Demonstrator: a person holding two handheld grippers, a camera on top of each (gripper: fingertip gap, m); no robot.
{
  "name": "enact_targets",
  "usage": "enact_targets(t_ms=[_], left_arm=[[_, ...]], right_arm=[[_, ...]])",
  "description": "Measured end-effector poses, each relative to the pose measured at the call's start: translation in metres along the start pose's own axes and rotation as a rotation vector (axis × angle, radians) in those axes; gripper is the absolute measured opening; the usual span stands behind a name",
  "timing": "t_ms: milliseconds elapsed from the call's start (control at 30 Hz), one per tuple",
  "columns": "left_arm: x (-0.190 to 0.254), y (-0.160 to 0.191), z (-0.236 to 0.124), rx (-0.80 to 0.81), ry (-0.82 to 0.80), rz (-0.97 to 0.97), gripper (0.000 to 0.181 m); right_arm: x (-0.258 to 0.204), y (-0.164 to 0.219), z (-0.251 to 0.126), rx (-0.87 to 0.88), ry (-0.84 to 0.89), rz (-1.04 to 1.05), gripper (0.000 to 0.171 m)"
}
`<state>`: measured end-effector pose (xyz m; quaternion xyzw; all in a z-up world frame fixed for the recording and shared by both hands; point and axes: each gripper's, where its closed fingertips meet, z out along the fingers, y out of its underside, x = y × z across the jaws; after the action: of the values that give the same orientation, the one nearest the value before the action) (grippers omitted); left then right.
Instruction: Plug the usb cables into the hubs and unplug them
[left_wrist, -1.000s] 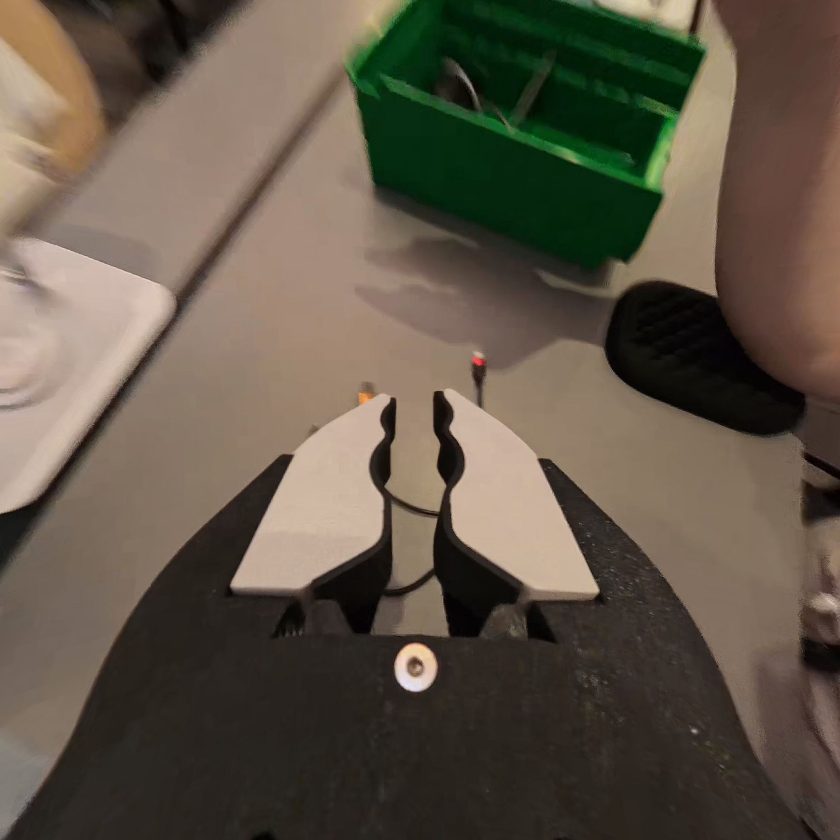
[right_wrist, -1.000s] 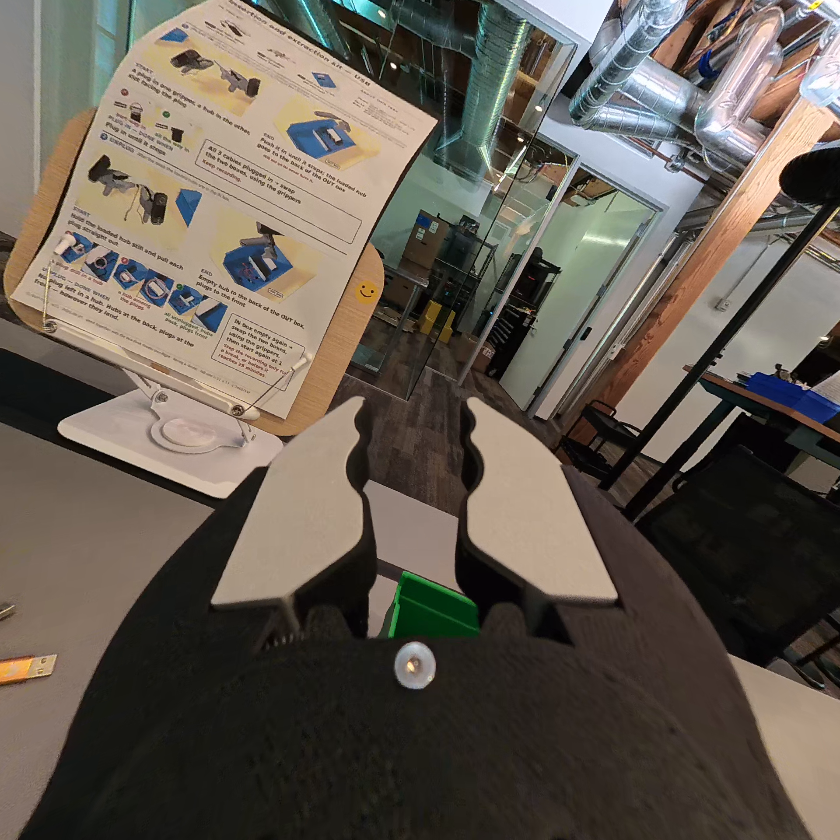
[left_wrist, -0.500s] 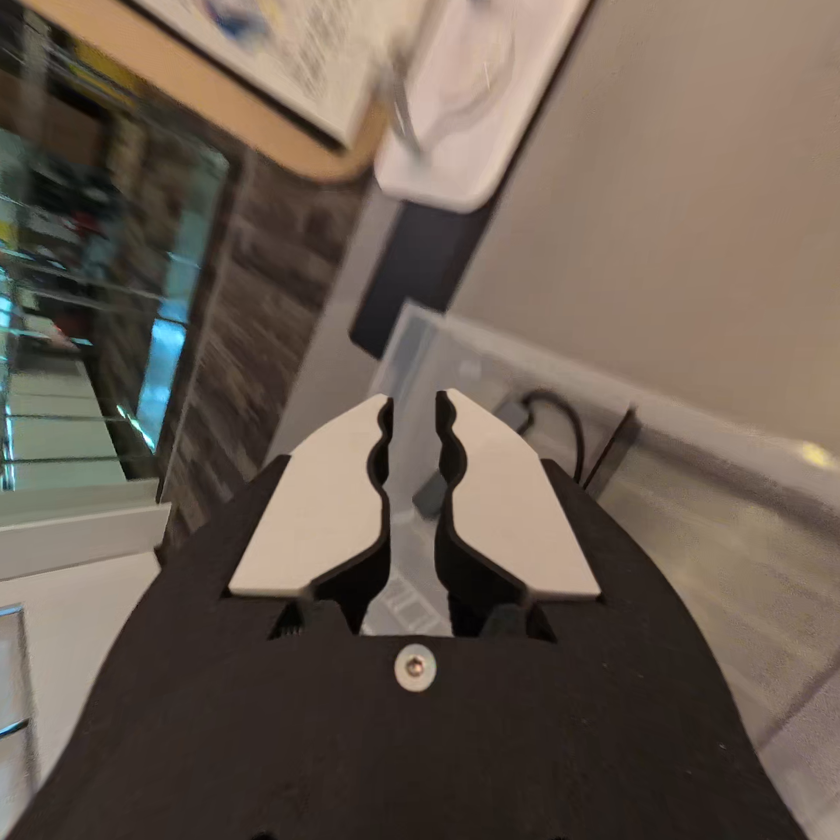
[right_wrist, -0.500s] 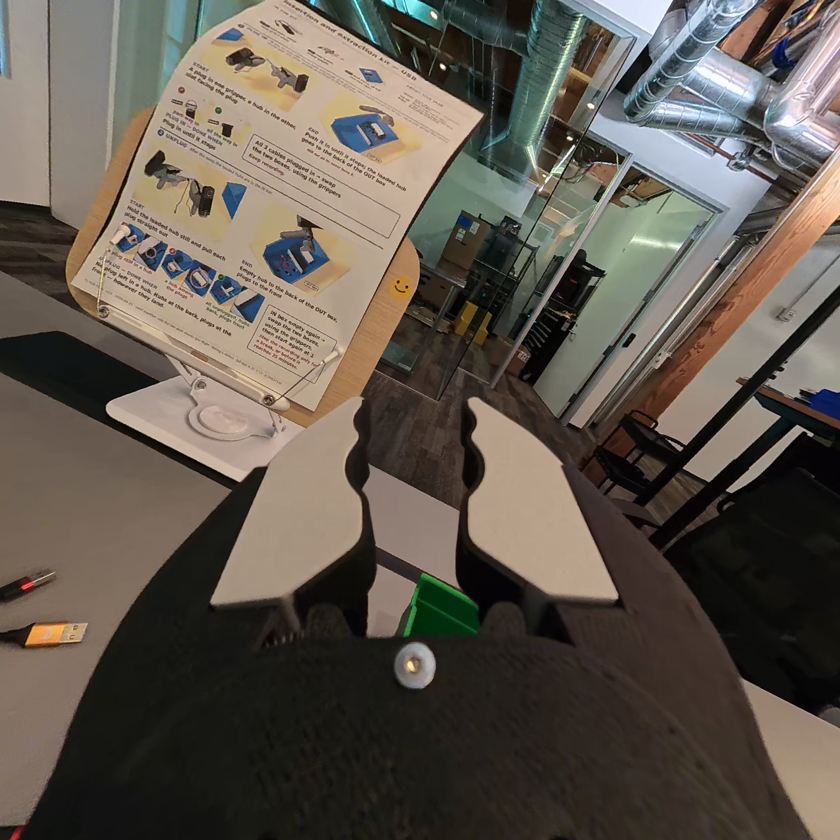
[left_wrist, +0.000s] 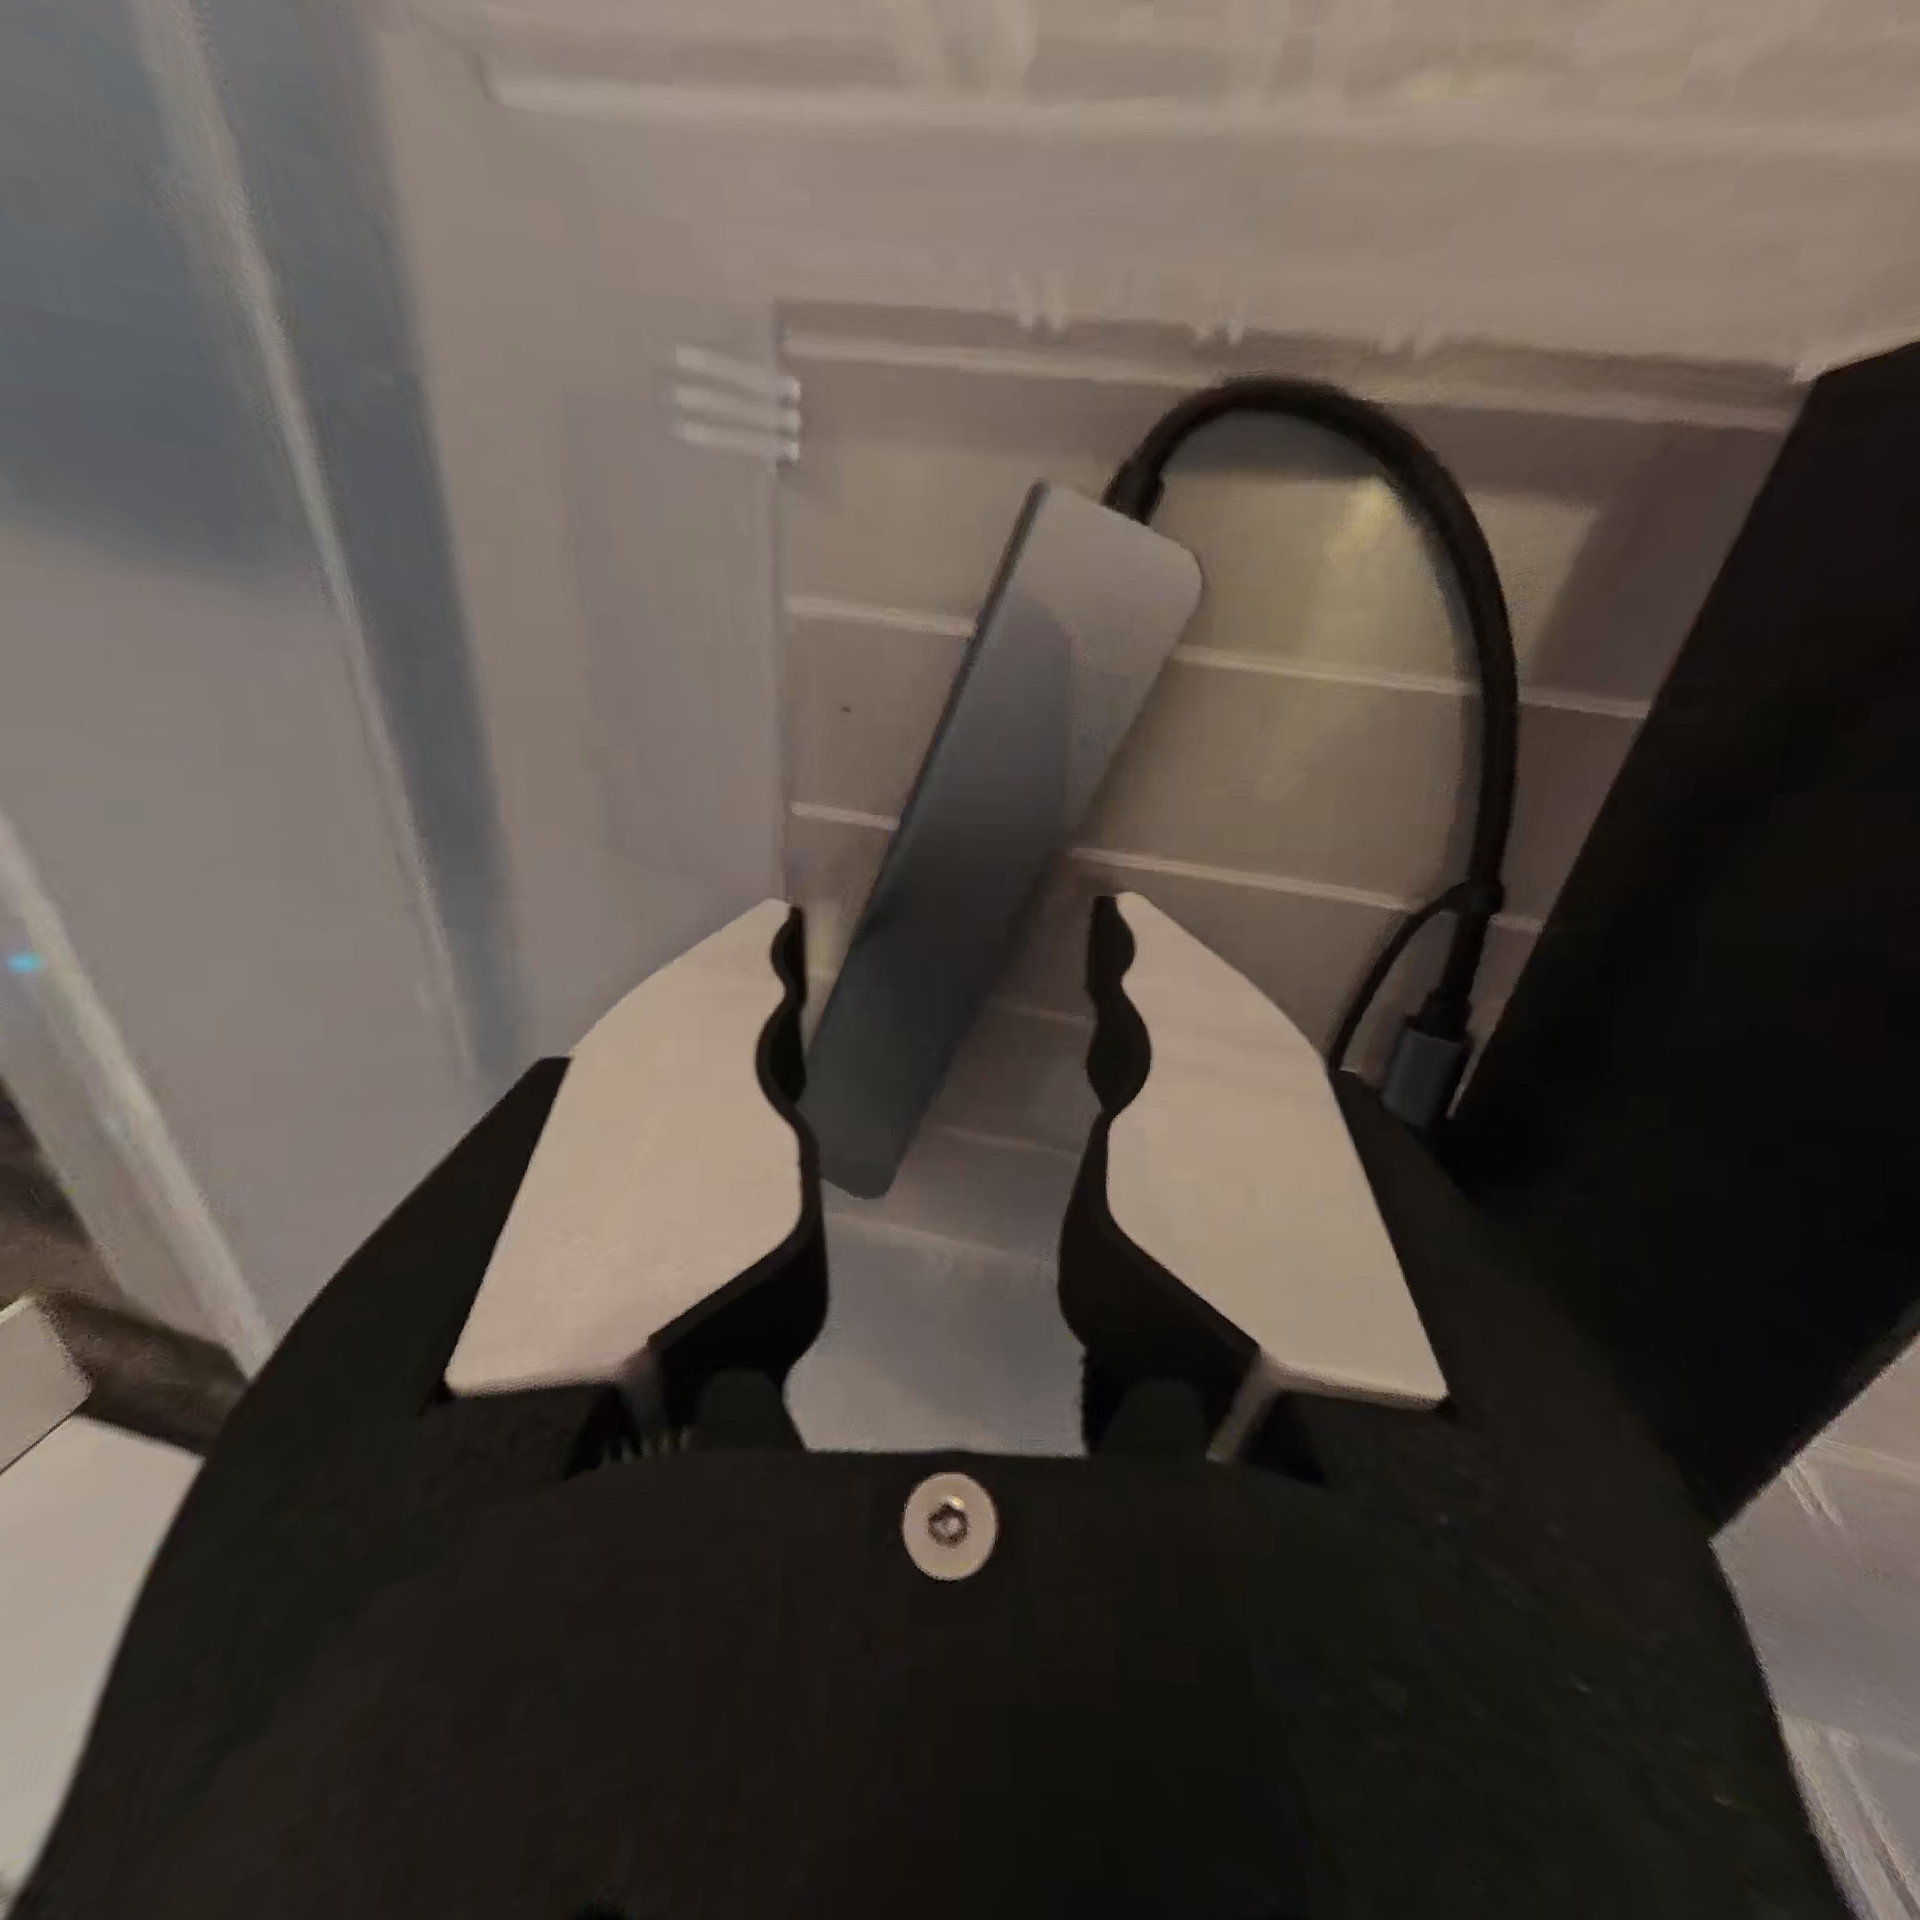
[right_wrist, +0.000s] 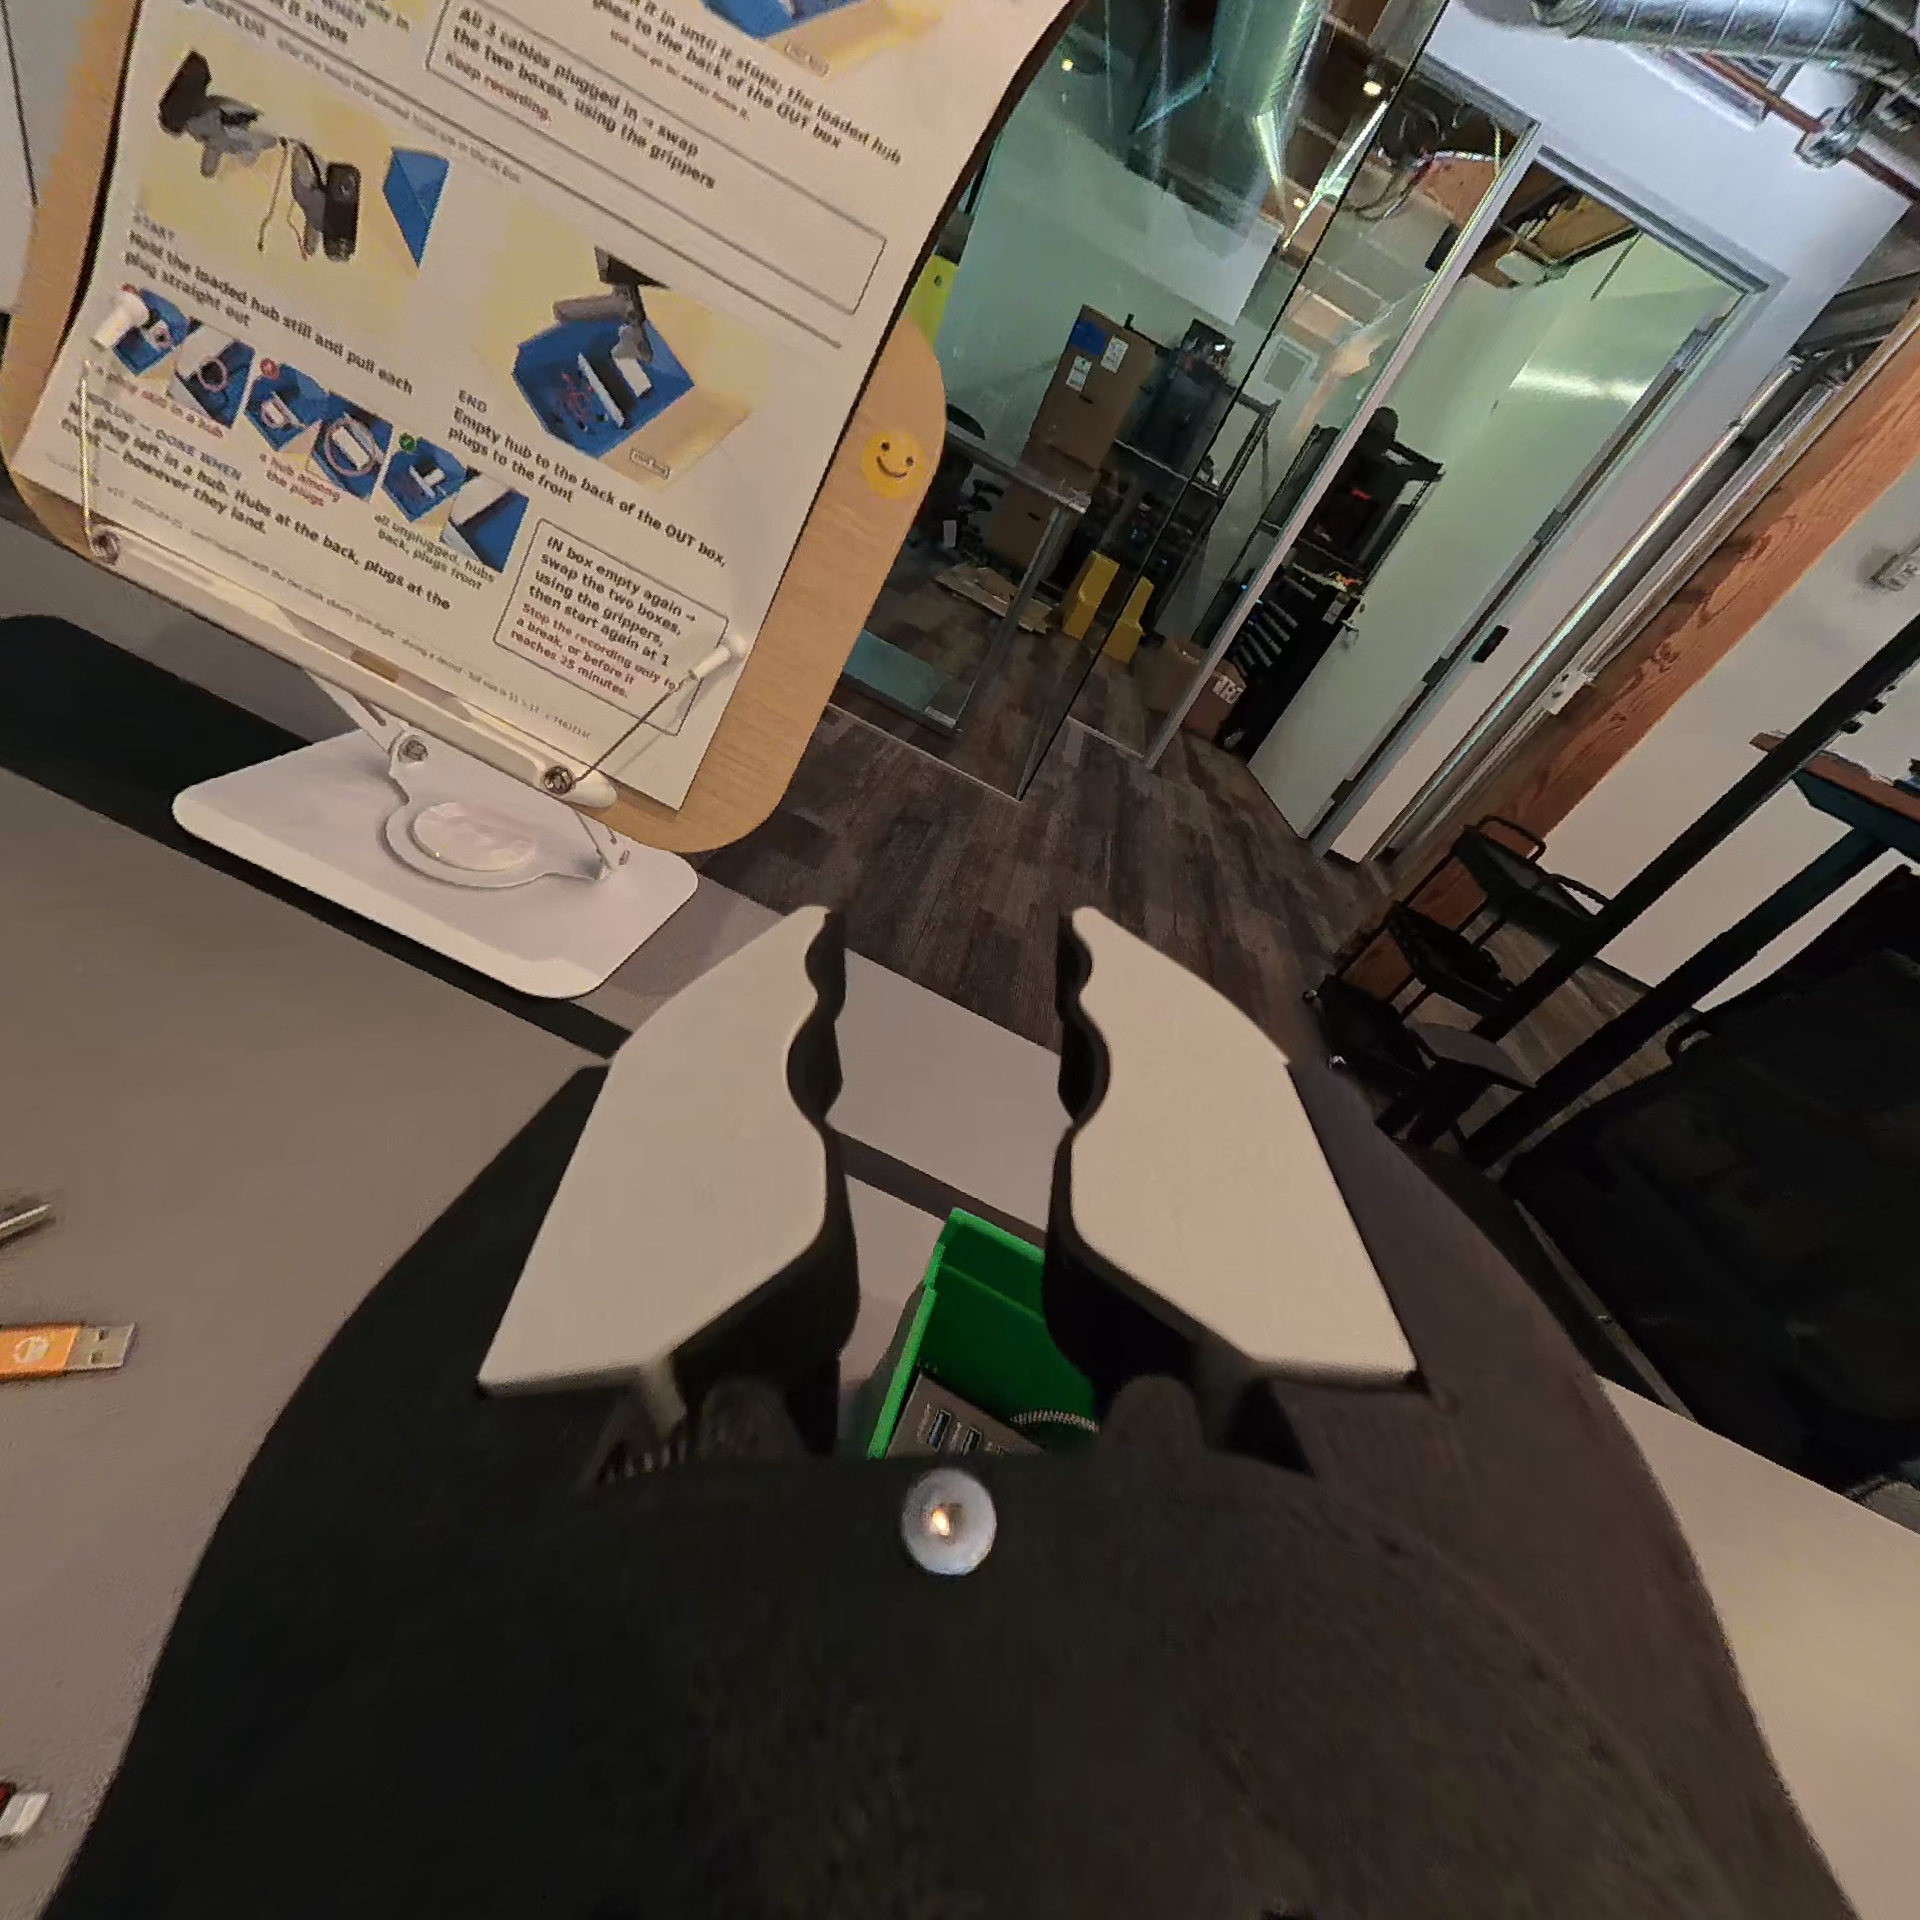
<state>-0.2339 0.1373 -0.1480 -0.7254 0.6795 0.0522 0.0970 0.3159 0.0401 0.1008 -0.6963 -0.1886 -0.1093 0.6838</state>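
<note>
The grey worktop (right_wrist: 208, 1039) carried a white stand (right_wrist: 436, 862) holding an instruction sheet (right_wrist: 488, 312), with a green bin (right_wrist: 987, 1320) nearer, seen between the right gripper's (right_wrist: 943, 961) spread, empty fingers (right_wrist: 686, 1164). A grey hub (right_wrist: 951, 1432) lay inside that bin. An orange USB plug (right_wrist: 62, 1349) rested on the worktop left of the bin. In a translucent plastic box (left_wrist: 1299, 727), the left gripper (left_wrist: 943, 940) hung with fingers (left_wrist: 665, 1143) wide apart around the near end of a slim grey hub (left_wrist: 997, 831), which leaned tilted, its black cable (left_wrist: 1455, 644) looping to the hub's right. Whether either finger touched the hub could not be told.
</note>
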Motion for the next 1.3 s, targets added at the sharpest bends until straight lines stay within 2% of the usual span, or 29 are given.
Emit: enact_targets(t_ms=[167,333,467,567,733,867,1000,1167,1300], left_arm=[[0.009,-0.002,0.003,-0.009,0.152,-0.024,0.042],[0.019,0.002,0.001,-0.03,0.173,-0.003,0.033],[0.02,0.004,0.001,-0.054,0.166,-0.026,0.033],[0.021,0.0,0.001,-0.011,0.185,-0.056,0.034],[0.005,0.006,-0.005,-0.029,-0.002,-0.147,0.032],[0.0,-0.002,-0.045,0.148,-0.065,-0.319,0.032],[0.006,-0.025,-0.112,0.351,-0.105,-0.427,0.031],[0.035,-0.085,-0.204,0.482,-0.231,-0.367,0.031],[0.081,-0.15,-0.247,0.525,-0.224,-0.29,0.031]], right_arm=[[-0.012,0.012,0.009,-0.056,-0.038,-0.057,0.04],[-0.023,0.016,0.014,-0.069,-0.09,-0.063,0.04],[-0.028,0.02,0.016,-0.092,-0.101,-0.11,0.04],[-0.035,0.02,0.017,-0.091,-0.134,-0.111,0.04],[-0.04,0.016,0.013,-0.087,-0.158,-0.14,0.04],[-0.042,0.002,0.006,-0.04,-0.171,-0.141,0.04],[-0.042,-0.013,-0.004,0.01,-0.182,-0.122,0.04],[-0.042,-0.037,-0.022,0.096,-0.2,-0.091,0.04],[-0.048,-0.056,-0.038,0.161,-0.232,-0.085,0.04]])
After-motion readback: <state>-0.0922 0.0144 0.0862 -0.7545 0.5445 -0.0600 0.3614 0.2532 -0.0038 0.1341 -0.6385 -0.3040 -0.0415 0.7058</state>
